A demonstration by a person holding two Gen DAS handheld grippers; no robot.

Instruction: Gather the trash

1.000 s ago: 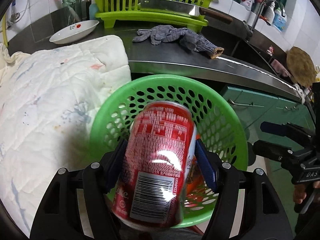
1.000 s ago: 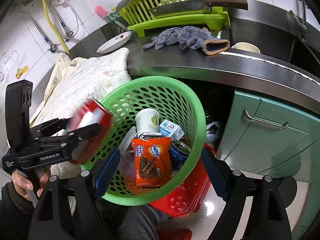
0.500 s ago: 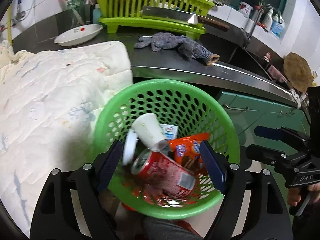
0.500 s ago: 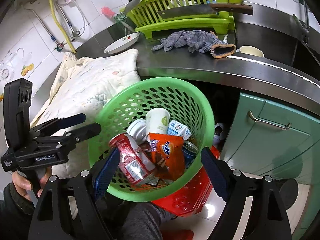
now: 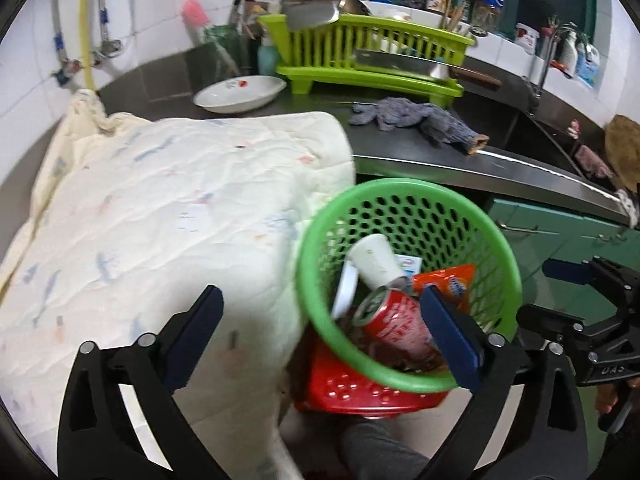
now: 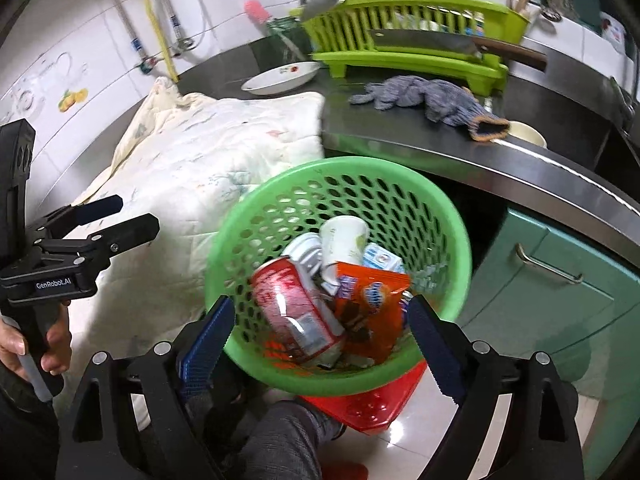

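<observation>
We see the red can (image 6: pixel 294 306) lying on its side inside the green basket (image 6: pixel 436 216), in the lower middle of the right wrist view, its top end tilted up toward the basket's left wall. Touching it on the right is an orange snack wrapper (image 6: pixel 370 300); just above sit a white paper cup (image 6: pixel 344 240) and a small white and blue carton (image 6: pixel 380 258). The basket rests on a red bin (image 6: pixel 376 404) at floor level, below the edge of a dark counter (image 6: pixel 400 140).

The left gripper (image 5: pixel 320 334) has just been opening and now stands spread wide with nothing between its fingers — in its own view the can (image 5: pixel 394 322) lies beyond them in the basket (image 5: pixel 308 264). The right gripper (image 6: pixel 320 344) has also just opened further; its fingers stand apart on either side of the basket's near rim, pinching nothing.

A pale quilted blanket (image 5: pixel 160 216) fills the left of the left wrist view, just beside the basket. On the counter behind lie a grey glove (image 6: pixel 432 98), a white dish (image 6: pixel 282 76) and a lime dish rack (image 6: pixel 404 36) — a cleaver (image 6: pixel 424 42) rests across it.
</observation>
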